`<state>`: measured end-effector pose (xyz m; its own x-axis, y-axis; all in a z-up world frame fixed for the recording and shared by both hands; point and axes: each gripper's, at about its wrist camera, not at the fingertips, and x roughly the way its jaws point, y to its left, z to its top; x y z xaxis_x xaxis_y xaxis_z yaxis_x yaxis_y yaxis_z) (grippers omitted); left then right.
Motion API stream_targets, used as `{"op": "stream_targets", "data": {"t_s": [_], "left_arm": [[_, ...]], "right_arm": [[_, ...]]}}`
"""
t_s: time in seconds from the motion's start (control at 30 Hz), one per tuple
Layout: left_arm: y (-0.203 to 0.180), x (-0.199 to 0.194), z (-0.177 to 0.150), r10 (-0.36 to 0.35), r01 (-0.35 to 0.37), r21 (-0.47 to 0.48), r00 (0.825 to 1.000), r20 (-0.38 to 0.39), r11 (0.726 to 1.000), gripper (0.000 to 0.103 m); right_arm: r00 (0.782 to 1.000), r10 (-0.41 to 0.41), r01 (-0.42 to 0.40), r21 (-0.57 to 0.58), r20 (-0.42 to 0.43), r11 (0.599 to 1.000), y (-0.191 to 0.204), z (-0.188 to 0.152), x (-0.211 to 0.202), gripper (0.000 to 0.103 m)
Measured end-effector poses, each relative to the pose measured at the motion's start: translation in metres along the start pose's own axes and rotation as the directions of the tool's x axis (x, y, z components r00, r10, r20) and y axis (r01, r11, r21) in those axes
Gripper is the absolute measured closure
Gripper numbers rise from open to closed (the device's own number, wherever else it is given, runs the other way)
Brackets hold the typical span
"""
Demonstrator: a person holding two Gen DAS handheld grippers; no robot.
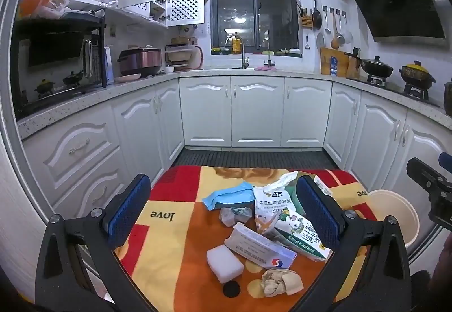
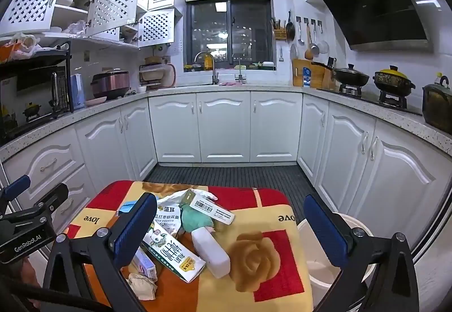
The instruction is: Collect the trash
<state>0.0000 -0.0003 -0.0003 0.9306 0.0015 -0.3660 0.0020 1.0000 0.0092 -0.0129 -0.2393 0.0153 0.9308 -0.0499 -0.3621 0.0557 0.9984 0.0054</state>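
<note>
1. Paper and card make up most of the trash; it lies heaped on the cloth-covered counter (image 1: 180, 230), with the cream bin (image 1: 395, 216) standing just beside the counter's right edge.
2. Left tongs (image 1: 226, 213) stand wide apart, hovering above the heap, nothing between them; right tongs (image 2: 231, 230) likewise apart and empty, nearer the bin.
3. Crumpled brown paper (image 1: 279, 281) at the near edge looks light and soft; pinch it across the middle; it should compress and stay held.
4. White foam block (image 1: 224, 262) looks light and springy; take it across its short sides; I judge a hard squeeze may pop it out.
5. Green-and-white carton (image 1: 302, 235) is likely stiff but hollow; grip across its narrow width, not the flat face.
6. White printed pouch (image 1: 269, 204) appears thin and slick; catch a crumpled fold near its top.
7. Blue packet (image 1: 228, 194) sits at the far side, soft; you will probably need to clear nearer pieces first.
</note>
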Motion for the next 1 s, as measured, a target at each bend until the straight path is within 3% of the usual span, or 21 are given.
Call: {"op": "stream_targets", "data": {"t_s": [1.0], "left_arm": [[0.001, 0.008, 0.005, 0.006, -0.006, 0.005, 1.000, -0.008, 1.000, 0.001]], "right_arm": [[1.000, 0.007, -0.007, -0.001, -0.022, 1.000, -0.005, 0.003, 0.012, 0.000]]}}
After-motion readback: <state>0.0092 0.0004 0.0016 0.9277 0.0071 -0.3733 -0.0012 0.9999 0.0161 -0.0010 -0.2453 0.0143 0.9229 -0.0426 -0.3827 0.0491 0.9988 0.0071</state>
